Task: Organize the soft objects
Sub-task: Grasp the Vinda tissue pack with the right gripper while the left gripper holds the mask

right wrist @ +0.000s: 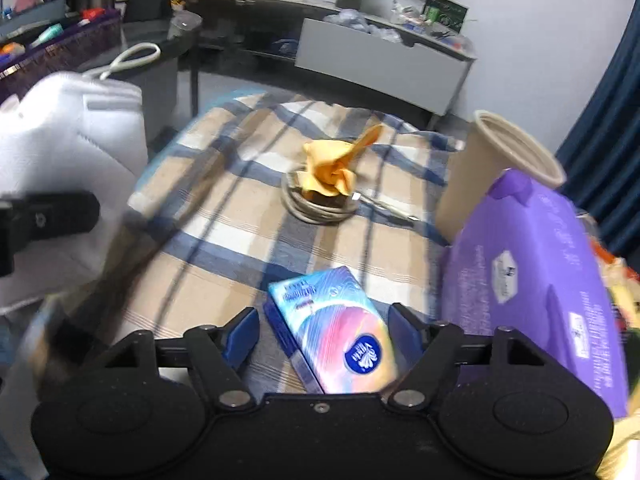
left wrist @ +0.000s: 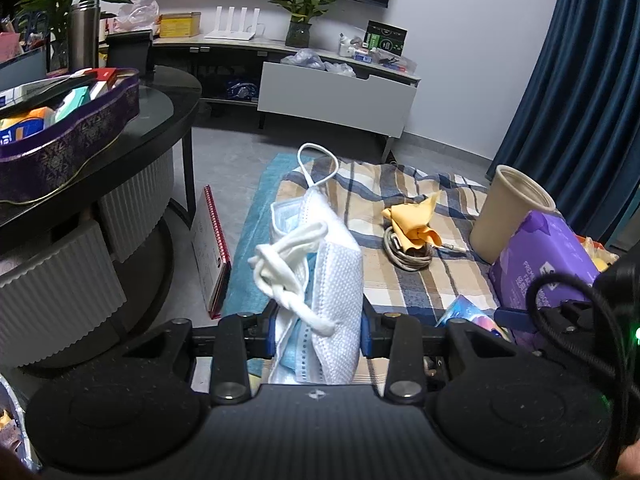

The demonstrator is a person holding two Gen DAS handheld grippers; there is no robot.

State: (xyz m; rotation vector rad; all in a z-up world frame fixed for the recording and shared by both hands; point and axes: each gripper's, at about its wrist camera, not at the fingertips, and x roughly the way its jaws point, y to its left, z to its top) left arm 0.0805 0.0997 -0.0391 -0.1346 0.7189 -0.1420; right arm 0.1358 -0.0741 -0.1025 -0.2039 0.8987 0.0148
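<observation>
My left gripper (left wrist: 319,330) is shut on a bundle of face masks (left wrist: 320,248), white and light blue, with knotted ear loops hanging over them. It holds them above the left part of a plaid cloth (left wrist: 400,280). The same masks (right wrist: 60,152) fill the left of the right wrist view. My right gripper (right wrist: 324,340) is open, its blue pads on either side of a small colourful tissue pack (right wrist: 336,336) lying on the plaid cloth (right wrist: 240,232); the pads stand apart from it. A crumpled yellow cloth (right wrist: 332,168) lies on a coiled cable (right wrist: 316,204) further back.
A purple wipes pack (right wrist: 528,280) and a beige cup (right wrist: 492,168) stand at the right. A dark round table (left wrist: 160,120) with a purple tin (left wrist: 68,136) of items is at the left, with a red spiral notebook (left wrist: 212,256) leaning beside it. A TV cabinet (left wrist: 336,96) lines the far wall.
</observation>
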